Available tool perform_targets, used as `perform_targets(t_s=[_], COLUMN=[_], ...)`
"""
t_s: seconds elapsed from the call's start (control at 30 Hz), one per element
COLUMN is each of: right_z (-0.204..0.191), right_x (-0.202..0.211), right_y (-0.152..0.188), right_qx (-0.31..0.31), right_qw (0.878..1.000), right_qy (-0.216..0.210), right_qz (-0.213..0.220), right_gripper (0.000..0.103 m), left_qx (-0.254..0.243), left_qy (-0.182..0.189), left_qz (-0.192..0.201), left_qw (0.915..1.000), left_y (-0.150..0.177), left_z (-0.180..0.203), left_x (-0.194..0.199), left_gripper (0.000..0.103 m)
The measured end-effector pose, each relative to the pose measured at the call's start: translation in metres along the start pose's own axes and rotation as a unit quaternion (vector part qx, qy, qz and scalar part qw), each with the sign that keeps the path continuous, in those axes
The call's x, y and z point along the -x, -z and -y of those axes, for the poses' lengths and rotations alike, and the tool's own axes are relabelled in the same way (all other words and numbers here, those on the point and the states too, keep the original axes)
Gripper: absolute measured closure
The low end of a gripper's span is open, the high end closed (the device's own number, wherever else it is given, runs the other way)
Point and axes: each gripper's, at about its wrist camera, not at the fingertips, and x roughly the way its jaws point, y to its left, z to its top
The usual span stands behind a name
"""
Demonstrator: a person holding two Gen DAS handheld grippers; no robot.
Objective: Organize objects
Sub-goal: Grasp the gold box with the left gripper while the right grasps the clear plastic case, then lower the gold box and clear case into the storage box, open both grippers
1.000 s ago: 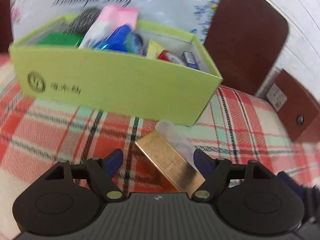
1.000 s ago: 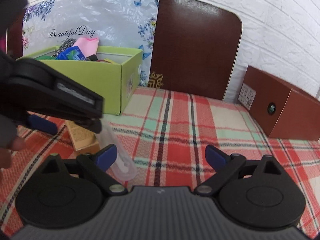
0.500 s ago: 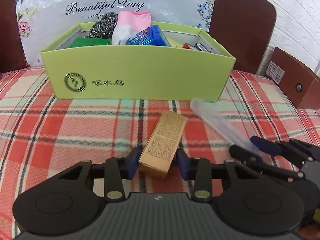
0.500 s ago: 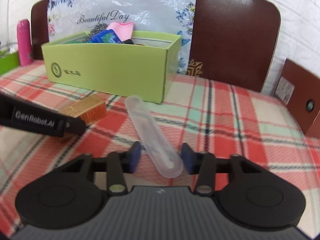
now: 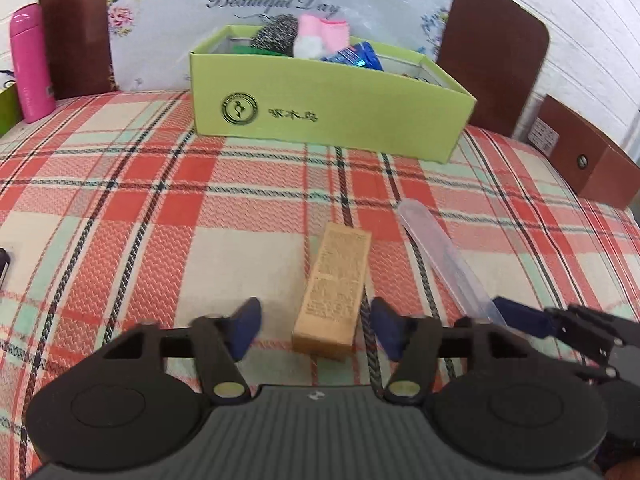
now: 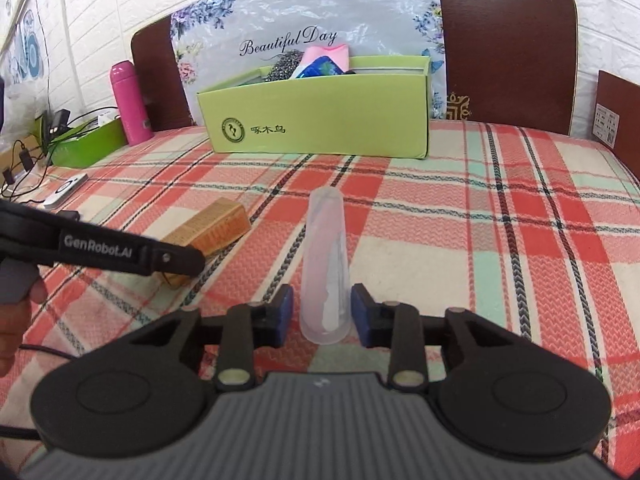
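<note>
A: What does the left wrist view show?

B: The left gripper (image 5: 316, 330) hangs low over the plaid surface (image 5: 120, 208), its fingers (image 5: 246, 326) wide apart. The near end of the gold box (image 5: 334, 292) lies between them with a gap on each side. The green box (image 5: 332, 116) sits beyond the gold box, full of items, with a pink sock (image 5: 324, 36) sticking up. Right of the gold box lies the clear tube (image 5: 444, 264), slanting away. The right gripper (image 5: 500, 316) is at the tube's near end.

A: And from the right wrist?

B: The right gripper (image 6: 322, 314) has its fingers (image 6: 282, 314) narrow, one on each side of the clear tube (image 6: 326, 264), just beside its near end. I cannot tell if they touch it. The tube lies flat on the surface (image 6: 500, 240), pointing at the green box (image 6: 320, 120). The gold box (image 6: 208, 226) lies left of the tube, partly behind the left gripper (image 6: 176, 260). A pink bottle (image 6: 130, 100) stands left of the green box.
</note>
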Motion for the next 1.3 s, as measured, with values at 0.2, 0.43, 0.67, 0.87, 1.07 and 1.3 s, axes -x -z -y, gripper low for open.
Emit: perform_targets(t_s=[0.2, 0.43, 0.67, 0.87, 1.07, 1.3], right_z=[-0.007, -0.017, -0.022, -0.028, -0.022, -0.013], right_x=[-0.007, -0.02, -0.024, -0.025, -0.004, 0.026], right_y=[-0.005, -0.011, -0.013, -0.013, -0.026, -0.068], right_qx=[0.016, 0.031, 0.031, 0.038, -0.035, -0.056], right_qw=[0.999, 0.998, 0.998, 0.998, 0.999, 0.994], right_qy=[0.027, 0.046, 0.05, 0.052, -0.017, -0.043], right_qz=[-0.009, -0.009, -0.006, -0.004, 0.007, 0.077], right_gripper=[0.064, 0.063, 0.063, 0.076, 0.076, 0.076], left_qx=[0.011, 0.004, -0.004, -0.024, -0.008, 0.009], left_qy=[0.011, 0.01, 0.013, 0.007, 0.05, 0.093], left_qz=[-0.009, -0.006, -0.005, 0.0, 0.004, 0.079], left_qw=[0.9998, 0.9999, 0.9999, 0.9997, 0.9987, 0.9925], left_y=[-0.005, -0.005, -0.005, -0.003, -0.009, -0.058], left_z=[-0.001, 0.0, -0.002, 0.001, -0.007, -0.018], left_x=[-0.008, -0.009, -0.012, -0.01, 0.006, 0.043], left_gripper=[0.054, 0.054, 0.055, 0.069, 0.071, 0.072])
